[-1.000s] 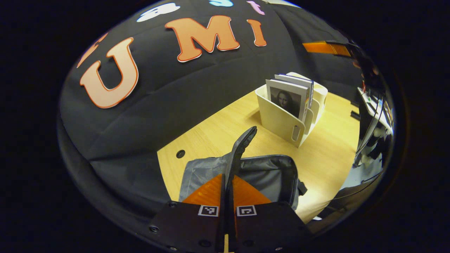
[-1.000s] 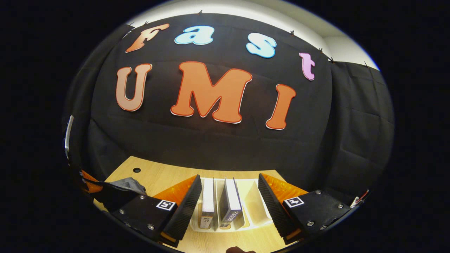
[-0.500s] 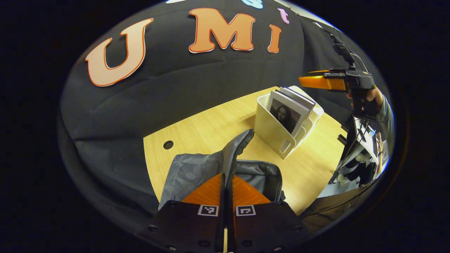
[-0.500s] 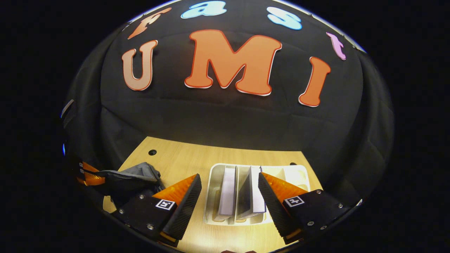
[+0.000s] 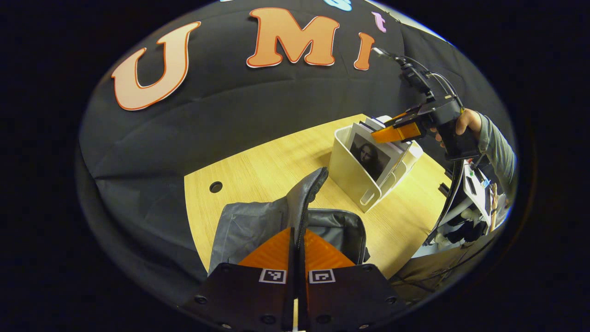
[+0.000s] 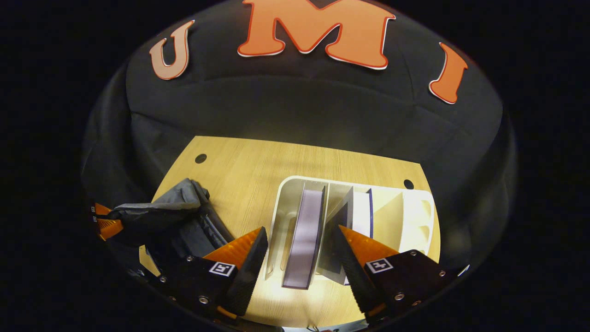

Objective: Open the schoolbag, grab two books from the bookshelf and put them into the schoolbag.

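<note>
Spanning the booth, pale wooden worktop (image 6: 258,175), grey schoolbag (image 5: 249,226) near left, flap pinched in closed left hand-held gripper (image 5: 297,240), right hand-held gripper (image 6: 299,258) wide open over books (image 6: 306,230) in white bookshelf (image 6: 415,216), bag interior hidden.

Bare table (image 6: 258,170) between schoolbag (image 6: 184,221) and bookshelf (image 6: 415,216); books (image 6: 306,230) crowding its left slots.
</note>
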